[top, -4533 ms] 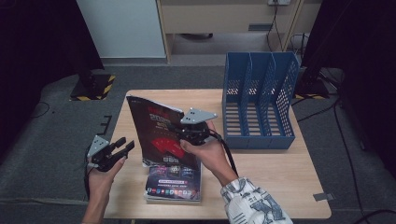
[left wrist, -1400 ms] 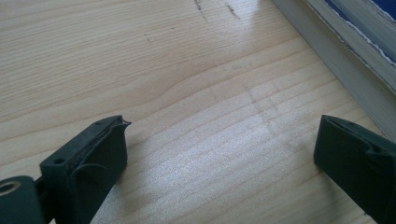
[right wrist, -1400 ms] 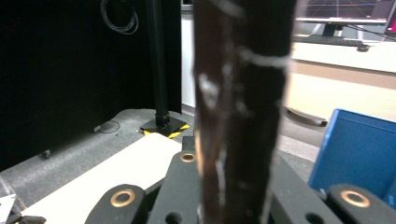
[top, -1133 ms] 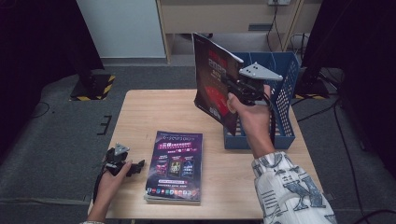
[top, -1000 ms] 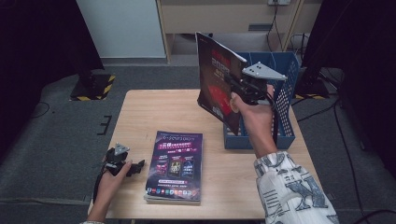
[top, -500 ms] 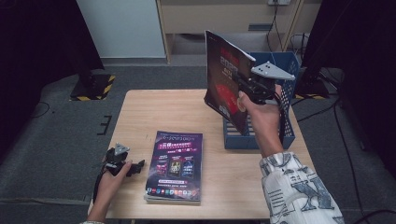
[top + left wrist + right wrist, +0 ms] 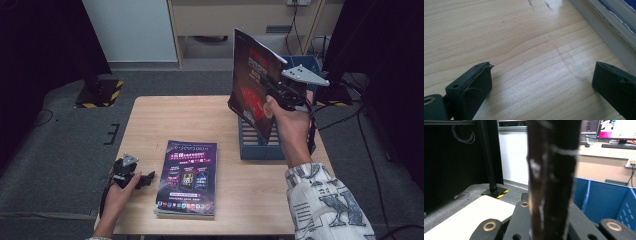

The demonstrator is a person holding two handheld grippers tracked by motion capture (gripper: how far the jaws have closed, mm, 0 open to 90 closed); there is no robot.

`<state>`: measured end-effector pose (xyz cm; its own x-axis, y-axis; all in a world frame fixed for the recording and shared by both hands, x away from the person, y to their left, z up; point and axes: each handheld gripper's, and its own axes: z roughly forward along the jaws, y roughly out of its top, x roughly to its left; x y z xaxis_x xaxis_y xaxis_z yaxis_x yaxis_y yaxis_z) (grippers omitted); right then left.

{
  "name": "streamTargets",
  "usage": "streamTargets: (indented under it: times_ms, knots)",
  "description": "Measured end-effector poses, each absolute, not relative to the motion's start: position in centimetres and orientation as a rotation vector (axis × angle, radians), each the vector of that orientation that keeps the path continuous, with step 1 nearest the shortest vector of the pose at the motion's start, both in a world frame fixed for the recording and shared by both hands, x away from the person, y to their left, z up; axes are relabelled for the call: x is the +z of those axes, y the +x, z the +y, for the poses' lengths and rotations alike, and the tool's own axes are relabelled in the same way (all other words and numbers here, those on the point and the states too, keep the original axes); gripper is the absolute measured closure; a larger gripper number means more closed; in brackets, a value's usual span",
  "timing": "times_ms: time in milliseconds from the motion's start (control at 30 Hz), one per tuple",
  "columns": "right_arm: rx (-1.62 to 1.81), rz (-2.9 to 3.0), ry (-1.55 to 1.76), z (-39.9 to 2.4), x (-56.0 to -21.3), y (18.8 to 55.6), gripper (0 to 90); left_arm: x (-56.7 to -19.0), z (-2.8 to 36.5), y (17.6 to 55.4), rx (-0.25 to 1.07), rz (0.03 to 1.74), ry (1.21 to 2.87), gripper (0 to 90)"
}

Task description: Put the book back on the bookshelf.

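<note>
- High view: my right claw (image 7: 280, 92) clamps the dark magazine (image 7: 252, 92) upright over the blue file rack (image 7: 250, 145).
- My left claw (image 7: 142, 179) rests wide on the counter (image 7: 175, 120).

High view sits above the person's side, looking fwd and down over the whole bench (image 7: 150, 120). Left gripper view skims the same wood, v. close. Right gripper view faces level, close on the magazine (image 7: 552, 177), blue rack (image 7: 604, 200) behind; both also in high view.
</note>
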<state>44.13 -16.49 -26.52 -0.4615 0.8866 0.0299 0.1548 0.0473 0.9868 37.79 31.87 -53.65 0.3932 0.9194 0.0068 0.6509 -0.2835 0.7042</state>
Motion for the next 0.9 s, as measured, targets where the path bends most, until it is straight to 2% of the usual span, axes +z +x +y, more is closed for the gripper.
streamTargets:
  times_ms: [900]
  knots:
    - [1.426, 1.614, 1.127, -20.6, -27.0, 43.7, 86.9, -53.7, 31.8, 37.8, 0.557, 1.341, 2.031, 1.8]
